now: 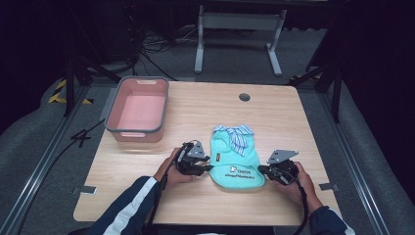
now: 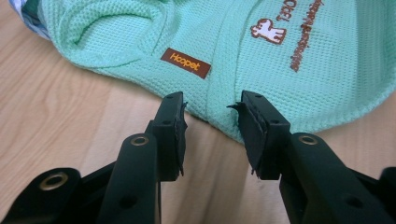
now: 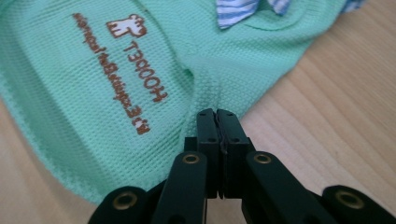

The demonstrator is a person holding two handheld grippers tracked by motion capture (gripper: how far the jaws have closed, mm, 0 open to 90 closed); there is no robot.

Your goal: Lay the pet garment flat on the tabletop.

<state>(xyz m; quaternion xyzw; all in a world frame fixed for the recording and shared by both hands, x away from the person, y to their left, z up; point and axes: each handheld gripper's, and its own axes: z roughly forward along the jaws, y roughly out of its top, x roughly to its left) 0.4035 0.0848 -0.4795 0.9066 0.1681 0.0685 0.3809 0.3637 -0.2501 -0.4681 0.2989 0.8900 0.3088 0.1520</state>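
Here, item by item, from the tools outward.

Left hand-held gripper (image 2: 210,105): jaws spread, one pad on either side of a raised fold at the near-left hem; nothing pinched, the cloth lies between them untouched by the pads as far as I can tell. No earlier state noted.

Right hand-held gripper (image 3: 217,114): jaws pressed together, tips resting at the right hem of the garment; whether a thin bit of knit is caught between them I cannot tell.

Pet shirt (image 1: 235,159): mint-green waffle knit, brown print and a small brown label (image 2: 185,62), striped collar (image 1: 237,134) at the far end; lies flat on the table (image 1: 195,112) between the two grippers, near the front edge.

Pink bin (image 1: 139,108): far left, well apart from the shirt.

Handling note, as judgement: the work looks like taking both side hems for a fold or lift. The left should slide forward until the fold sits deep between the pads before it closes. The right likely needs to part and take a real bite. Lift both evenly, or the knit will stretch and skew.
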